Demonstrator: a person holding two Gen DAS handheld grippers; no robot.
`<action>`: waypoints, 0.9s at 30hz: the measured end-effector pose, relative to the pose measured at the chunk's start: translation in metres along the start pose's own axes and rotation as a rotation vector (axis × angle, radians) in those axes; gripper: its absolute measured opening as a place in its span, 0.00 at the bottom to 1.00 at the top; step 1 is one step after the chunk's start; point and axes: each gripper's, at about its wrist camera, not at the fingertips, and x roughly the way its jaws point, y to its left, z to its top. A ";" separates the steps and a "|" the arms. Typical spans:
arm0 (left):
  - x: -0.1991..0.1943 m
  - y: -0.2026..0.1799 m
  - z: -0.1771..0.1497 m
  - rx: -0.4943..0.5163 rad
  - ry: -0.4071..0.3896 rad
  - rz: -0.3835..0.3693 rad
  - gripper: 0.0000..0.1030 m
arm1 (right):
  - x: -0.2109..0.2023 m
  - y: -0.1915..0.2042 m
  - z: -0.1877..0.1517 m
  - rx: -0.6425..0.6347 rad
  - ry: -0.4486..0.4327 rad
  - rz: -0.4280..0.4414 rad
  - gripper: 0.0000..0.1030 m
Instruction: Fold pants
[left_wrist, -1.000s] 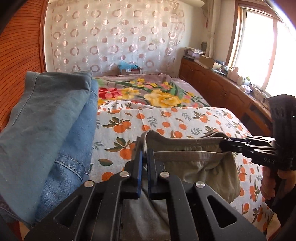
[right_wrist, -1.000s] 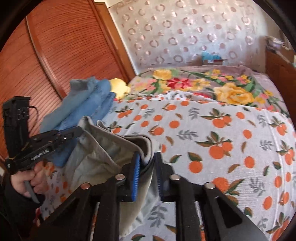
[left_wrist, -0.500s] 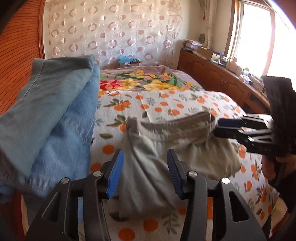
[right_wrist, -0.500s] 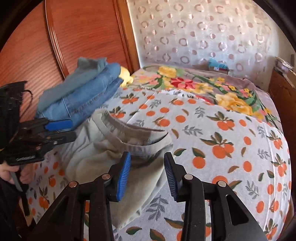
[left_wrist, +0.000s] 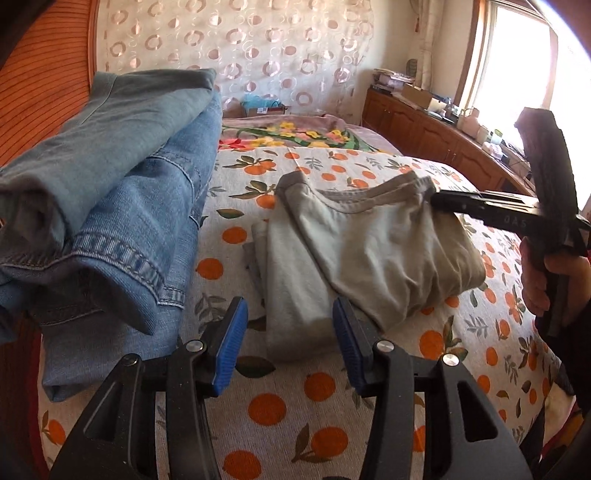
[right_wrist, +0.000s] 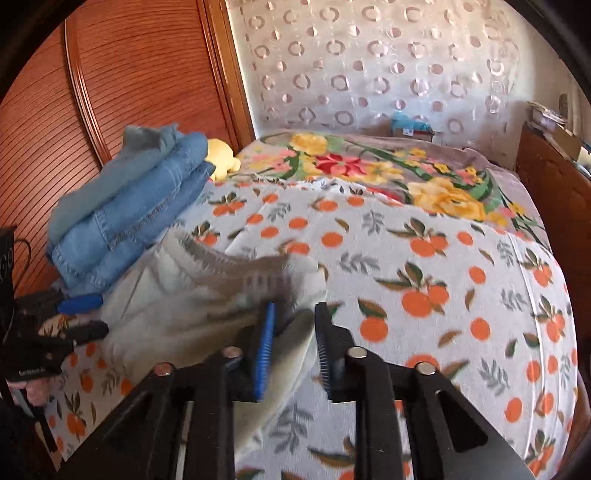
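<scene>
Soft grey-beige pants (left_wrist: 369, 254), folded into a rumpled bundle with a ribbed waistband uppermost, are seen lying on an orange-print bedspread (left_wrist: 295, 406) just beside a stack of folded denim jeans (left_wrist: 122, 206). The left gripper (left_wrist: 288, 339) is held angled down over the near edge of the bundle – its blue ribbed pads parted, nothing pressed between them. The right gripper (right_wrist: 291, 343) is pointed at the waistband corner; its jaws have just been closing, a fold of cloth lies between them, yet a gap remains at the black pad. A floral blanket (right_wrist: 388, 173) is spread beyond.
</scene>
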 end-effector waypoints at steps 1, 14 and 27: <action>-0.001 -0.001 -0.001 0.006 0.000 -0.007 0.48 | -0.004 0.000 -0.004 0.002 -0.001 0.008 0.25; -0.001 -0.006 -0.009 0.049 0.055 -0.006 0.47 | -0.061 0.015 -0.056 -0.030 0.030 0.056 0.42; 0.007 -0.006 -0.012 0.055 0.056 -0.033 0.18 | -0.037 0.026 -0.052 -0.073 0.082 0.058 0.40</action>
